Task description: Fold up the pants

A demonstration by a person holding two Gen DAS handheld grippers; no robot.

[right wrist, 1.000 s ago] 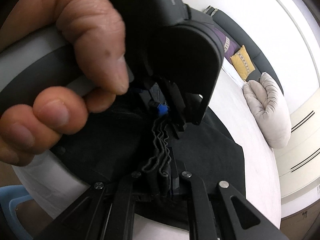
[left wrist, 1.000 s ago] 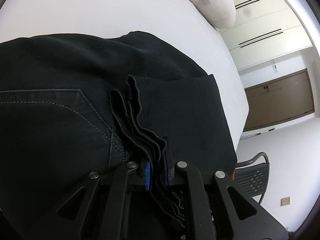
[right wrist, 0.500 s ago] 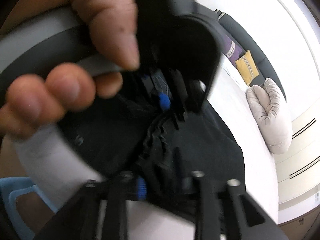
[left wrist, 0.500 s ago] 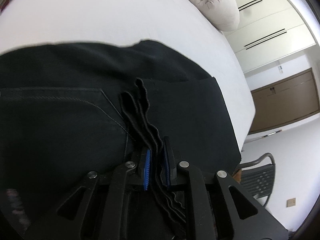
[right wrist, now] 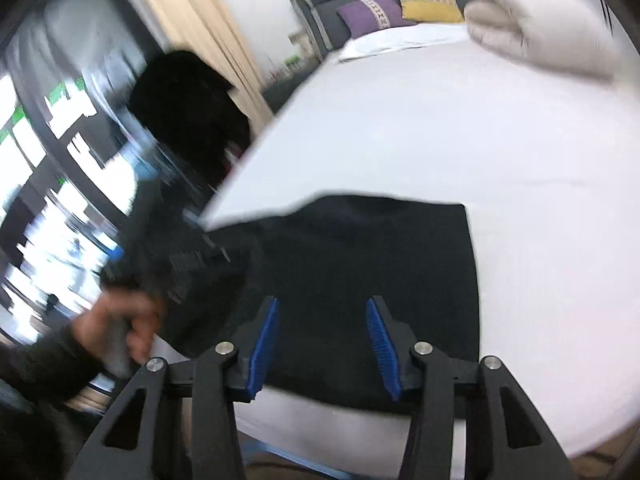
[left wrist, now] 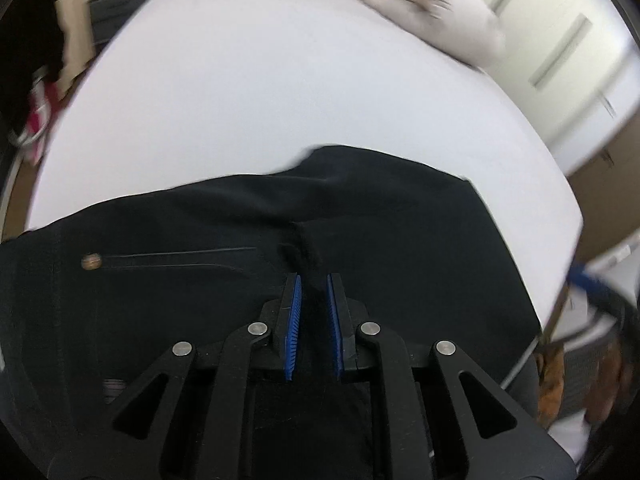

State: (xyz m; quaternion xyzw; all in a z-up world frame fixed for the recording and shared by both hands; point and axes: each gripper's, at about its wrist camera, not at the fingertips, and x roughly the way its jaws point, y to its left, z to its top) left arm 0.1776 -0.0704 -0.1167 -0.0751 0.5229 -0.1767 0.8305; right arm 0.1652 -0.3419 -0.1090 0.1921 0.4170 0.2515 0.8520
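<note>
right gripper (right wrist: 323, 316) has let go of the pants (right wrist: 360, 264).

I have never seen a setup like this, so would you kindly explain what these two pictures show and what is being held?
There is no robot here: a person holds a hand-held gripper in each hand, and each carries a wide-angle camera looking along its two blue-padded fingers. One picture looks out from the left hand-held gripper, the other from the right hand-held gripper. Black pants lie partly folded on a white bed. The left one appears nearly shut on a fold of the pants. The right one holds nothing; its jaws are closing over the pants. A beige cushion lies further up the bed.
</note>
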